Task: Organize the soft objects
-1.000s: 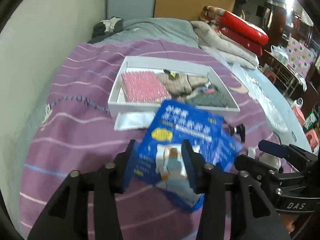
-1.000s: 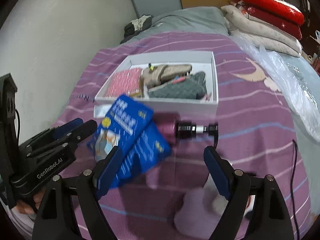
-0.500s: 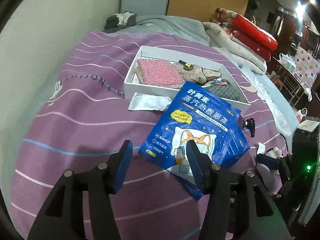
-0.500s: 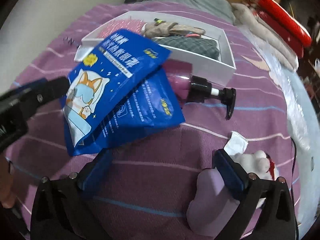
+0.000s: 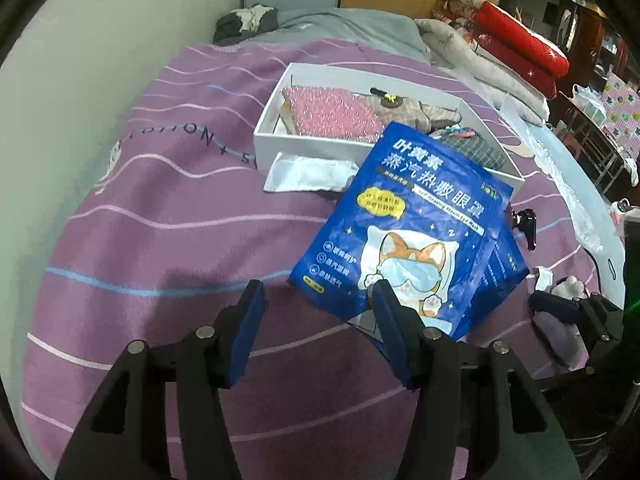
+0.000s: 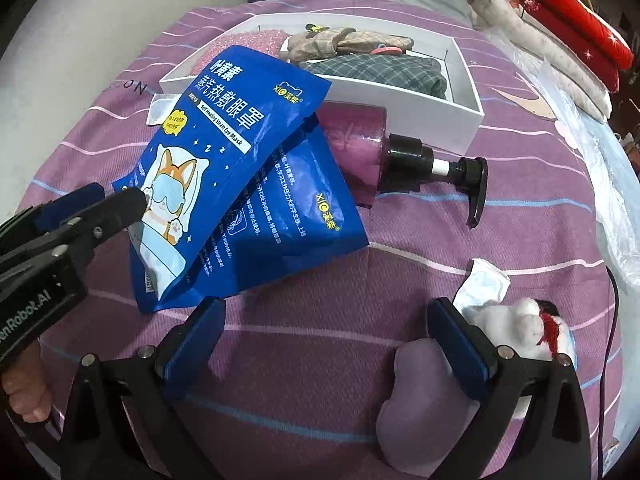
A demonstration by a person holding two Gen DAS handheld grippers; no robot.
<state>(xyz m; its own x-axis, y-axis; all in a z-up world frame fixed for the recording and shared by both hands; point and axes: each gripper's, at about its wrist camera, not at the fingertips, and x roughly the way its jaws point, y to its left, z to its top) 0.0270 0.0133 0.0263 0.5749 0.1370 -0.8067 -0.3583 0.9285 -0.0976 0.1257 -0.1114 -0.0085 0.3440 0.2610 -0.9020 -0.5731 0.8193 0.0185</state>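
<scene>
- The two blue eye-mask pouches (image 6: 224, 168) lie overlapped on the purple bedspread (image 5: 168, 240), just in front of the white box (image 5: 280, 144); the upper one leans against the box's near wall, which likely keeps its top edge lifted
- The left hand-held gripper (image 5: 316, 304) is about half open and holds nothing: its right finger rests over the lower edge of the top pouch, its left finger over bare bedspread, so the pouch seems released, not pinched
- The right hand-held gripper (image 6: 326, 330) stands fully wide and empty over bare bedspread, with the purple plush toy (image 6: 424, 396) just under and beside its right finger; by my reading it is lined up to collect that toy next
- A pump bottle (image 6: 384, 160) lies on its side, its base tucked under the pouches, probably just where it was left
- The box already holds a pink cloth (image 5: 332, 116), a tan plaid item (image 6: 332, 42) and a grey checked one (image 6: 376, 72), so sorting looks partly done
- A second ago the left hand-held gripper pinched the top pouch up in the air; now the pouch is down on the bed and the jaws are wider
- The right hand-held gripper has opened further and dropped closer to the bed, nearer the toy
</scene>
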